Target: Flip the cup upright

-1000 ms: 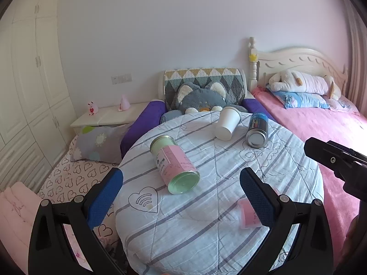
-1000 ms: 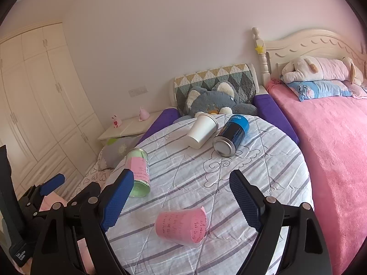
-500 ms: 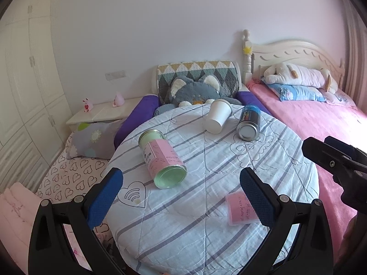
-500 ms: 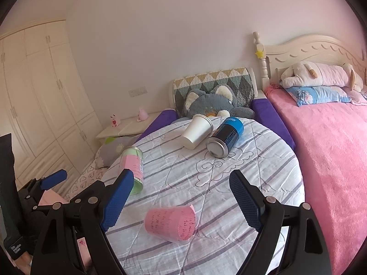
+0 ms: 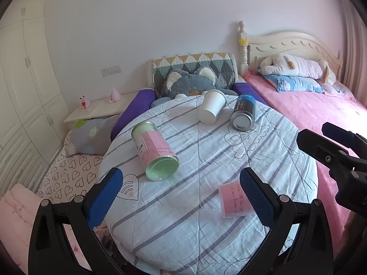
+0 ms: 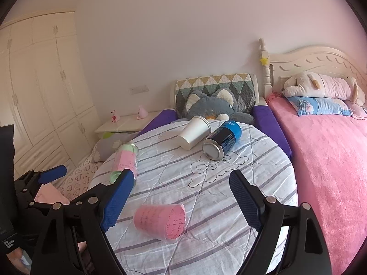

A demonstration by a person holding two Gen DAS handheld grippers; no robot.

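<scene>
A white paper cup [image 5: 212, 110] lies on its side at the far edge of the round cloth-covered table [image 5: 206, 236]; it also shows in the right wrist view [image 6: 194, 133]. A cup with a pink label [image 5: 234, 200] lies on its side near the front, also in the right wrist view [image 6: 161, 218]. My left gripper [image 5: 181, 196] is open and empty above the table's front. My right gripper [image 6: 181, 201] is open and empty, hovering just above the pink cup.
A green can with a pink label [image 5: 154, 153] lies on its side at the table's left. A blue can [image 5: 243, 115] lies beside the white cup. A pink bed [image 6: 332, 160] stands right; a cat plush [image 5: 192, 84] and nightstand [image 5: 98, 112] lie behind.
Both grippers have drawn back and risen a little, so the table looks farther off. The pink cup now shows lower left between the right gripper's fingers. Nothing was grasped.
</scene>
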